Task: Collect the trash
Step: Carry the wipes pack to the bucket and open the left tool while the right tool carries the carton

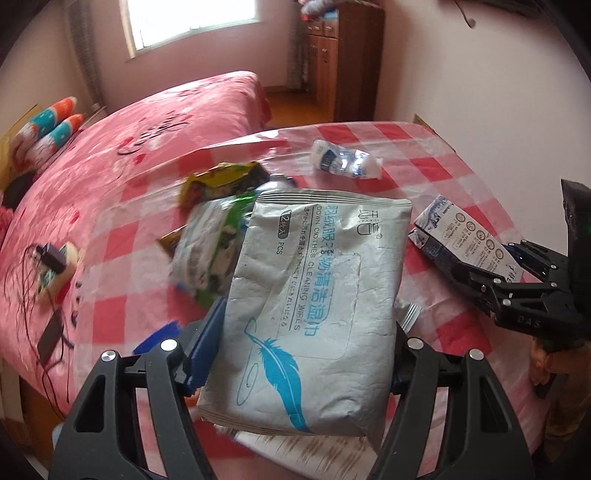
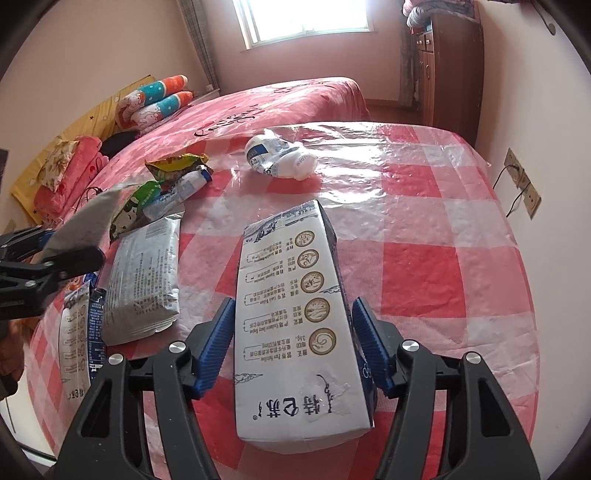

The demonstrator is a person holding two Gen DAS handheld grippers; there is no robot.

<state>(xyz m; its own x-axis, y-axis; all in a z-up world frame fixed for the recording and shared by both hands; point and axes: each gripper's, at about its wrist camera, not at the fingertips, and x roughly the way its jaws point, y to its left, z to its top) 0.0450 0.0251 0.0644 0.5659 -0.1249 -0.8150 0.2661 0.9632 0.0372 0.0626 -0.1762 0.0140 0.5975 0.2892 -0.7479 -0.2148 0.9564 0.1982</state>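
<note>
Ahead of our fingers we see a bright daylit window (image 2: 304, 20) in the pale pink wall (image 2: 110, 48), a bed in pink patterned covers (image 2: 280, 98) to their left, and a brown wooden cabinet (image 2: 452, 70) at far right.

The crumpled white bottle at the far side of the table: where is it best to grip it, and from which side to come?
Probably the crumpled white bottle is best taken across its squashed middle, coming from above and from the near side. It lies flat on the checked cloth, alone, with free space on both long sides for the fingers.
</note>
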